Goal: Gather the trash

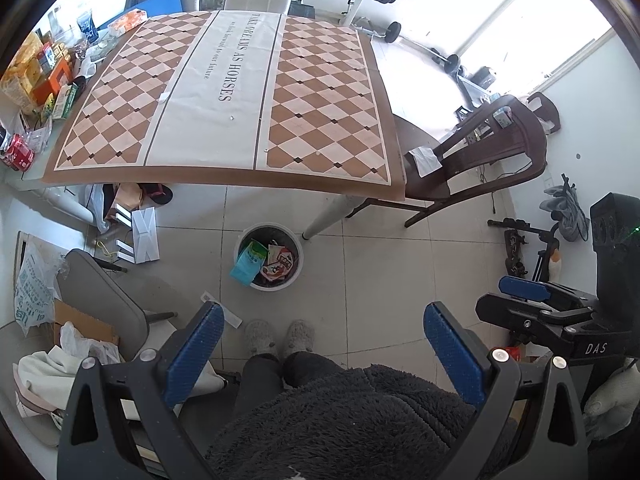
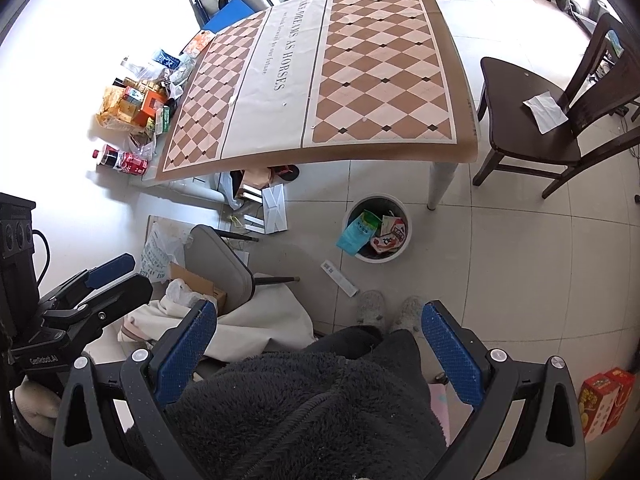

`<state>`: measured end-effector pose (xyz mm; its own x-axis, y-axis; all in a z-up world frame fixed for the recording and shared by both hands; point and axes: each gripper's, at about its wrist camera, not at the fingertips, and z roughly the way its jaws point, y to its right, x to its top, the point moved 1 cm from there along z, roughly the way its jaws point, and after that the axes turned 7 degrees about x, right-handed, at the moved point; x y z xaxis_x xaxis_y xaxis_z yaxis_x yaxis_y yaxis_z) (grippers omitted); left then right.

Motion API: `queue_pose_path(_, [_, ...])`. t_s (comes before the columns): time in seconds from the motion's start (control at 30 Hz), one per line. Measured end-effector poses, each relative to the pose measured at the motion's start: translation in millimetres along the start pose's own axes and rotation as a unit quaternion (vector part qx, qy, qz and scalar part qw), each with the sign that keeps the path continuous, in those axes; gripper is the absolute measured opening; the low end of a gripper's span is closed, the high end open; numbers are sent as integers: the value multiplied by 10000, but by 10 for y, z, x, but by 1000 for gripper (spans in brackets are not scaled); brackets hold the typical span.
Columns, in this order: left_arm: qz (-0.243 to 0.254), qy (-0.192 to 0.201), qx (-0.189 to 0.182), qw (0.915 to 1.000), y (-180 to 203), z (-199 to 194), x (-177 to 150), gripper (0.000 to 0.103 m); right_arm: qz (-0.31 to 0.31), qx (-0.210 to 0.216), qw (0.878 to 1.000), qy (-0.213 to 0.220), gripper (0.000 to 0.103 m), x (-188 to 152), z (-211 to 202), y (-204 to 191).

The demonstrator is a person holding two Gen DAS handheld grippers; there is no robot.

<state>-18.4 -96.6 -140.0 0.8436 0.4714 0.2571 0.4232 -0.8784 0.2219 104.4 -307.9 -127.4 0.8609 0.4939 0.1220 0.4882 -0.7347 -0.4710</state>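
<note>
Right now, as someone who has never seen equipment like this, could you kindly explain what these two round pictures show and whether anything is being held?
There is no robot here: a person holds a two-finger gripper in each hand, and a fisheye camera on each looks forward along its blue fingers. One picture comes from the left gripper, the other from the right gripper; each also glimpses the other gripper at its edge. Both are open and hold nothing. Below them you see the person's dark fleece jacket and slippers. Ahead stands a table under a checked cloth, with snack boxes and a red cola can crowded beside its left edge. On the floor sits a white trash bin already holding wrappers, and a flat white strip lies near the feet. A paper rests on the dark chair.
</note>
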Motion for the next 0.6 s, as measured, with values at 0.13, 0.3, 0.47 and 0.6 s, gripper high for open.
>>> queue_pose_path(0.13, [1,-2,-8,10000,18,3,-11,102,-8,7,10000,-7,103,3,-13,37])
queue_pose_path(0.3, [33,-7,-35,10000,35,4,-36,102,5,-3,10000,-2,103,-11,-33,73])
queue_pose_path(0.47, [70,-7,-49,10000,71,-3,-63,102,40,-13,10000,28,103,-69,-53,113])
queue_pose_path(0.6, [79,-7,-68,9999,85,-11,-67,102,37,-14,10000,24,103,-74,-58,119])
